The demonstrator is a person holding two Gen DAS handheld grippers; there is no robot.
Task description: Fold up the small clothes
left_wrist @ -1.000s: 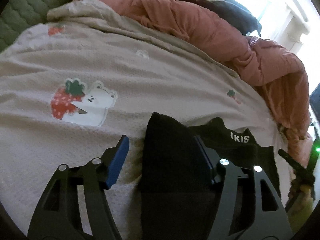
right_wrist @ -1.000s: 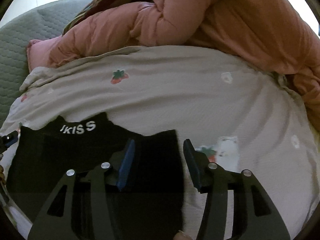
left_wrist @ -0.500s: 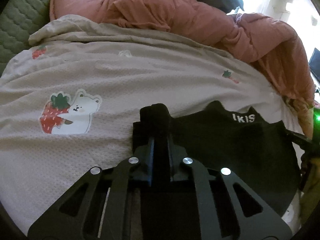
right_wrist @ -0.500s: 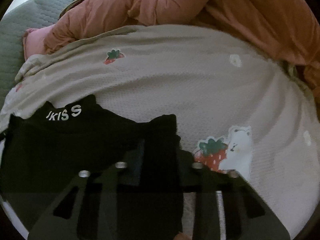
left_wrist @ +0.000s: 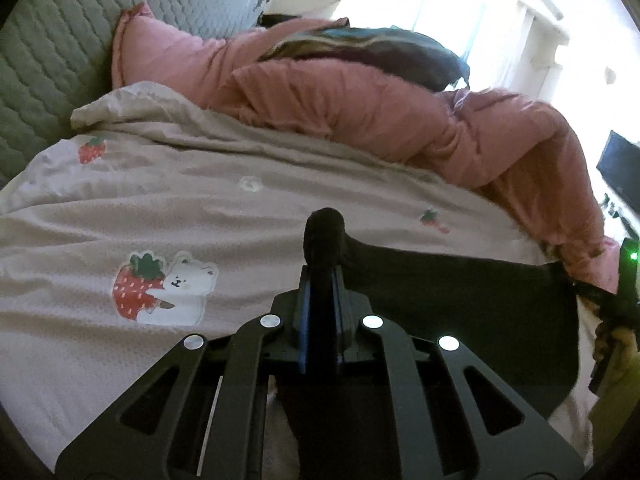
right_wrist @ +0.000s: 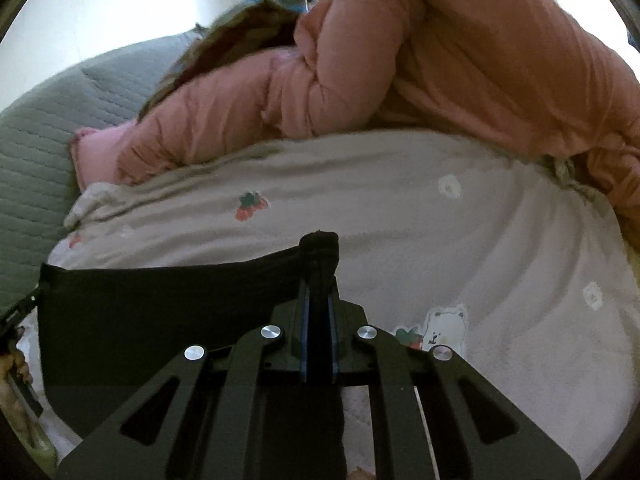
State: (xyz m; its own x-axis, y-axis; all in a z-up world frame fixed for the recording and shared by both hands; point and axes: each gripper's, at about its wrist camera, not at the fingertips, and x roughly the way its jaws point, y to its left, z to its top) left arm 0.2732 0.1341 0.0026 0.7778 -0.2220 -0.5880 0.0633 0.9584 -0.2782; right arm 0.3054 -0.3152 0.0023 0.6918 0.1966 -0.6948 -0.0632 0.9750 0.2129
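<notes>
Left gripper (left_wrist: 322,292): we are pinching one end of the black garment (left_wrist: 460,300), jaws clamped tight on it.
Right gripper (right_wrist: 319,300): we are clamping the other end likewise.
Black garment: it is stretching taut between both grippers, above the strawberry-bear blanket (left_wrist: 160,208).
Pink duvet (left_wrist: 360,112): it is lying bunched beyond the blanket.

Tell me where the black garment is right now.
The black garment hangs stretched between the left gripper and the right gripper, each shut on one end, just above the beige blanket in front of the pink comforter.
</notes>
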